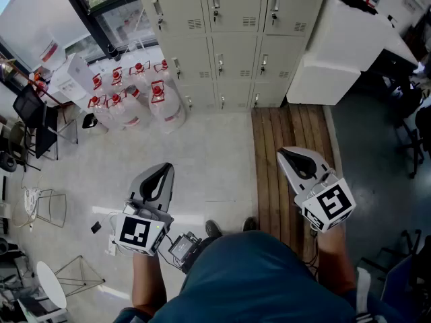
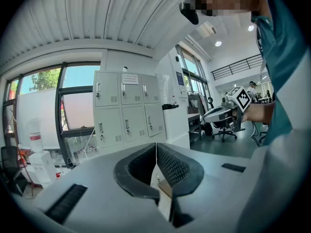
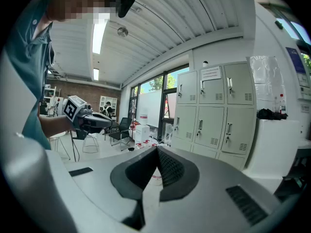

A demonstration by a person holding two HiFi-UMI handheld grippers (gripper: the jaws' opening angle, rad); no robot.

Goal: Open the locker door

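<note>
A beige bank of lockers (image 1: 219, 39) stands ahead, three columns wide, and every door I can see is closed with its handle on. It shows in the left gripper view as the lockers (image 2: 127, 111) and in the right gripper view as the lockers (image 3: 214, 108), some way off. My left gripper (image 1: 163, 169) is held over the pale floor, shut, with nothing between its jaws (image 2: 156, 144). My right gripper (image 1: 286, 155) hangs over the wooden strip, also shut and empty (image 3: 156, 149). Both point toward the lockers and touch nothing.
Several large water jugs with red caps (image 1: 145, 93) stand on the floor left of the lockers. A white cabinet (image 1: 343, 42) juts out to their right. A wooden plank strip (image 1: 289, 160) runs up to the lockers. Wire stools (image 1: 47, 207) and chairs stand at far left.
</note>
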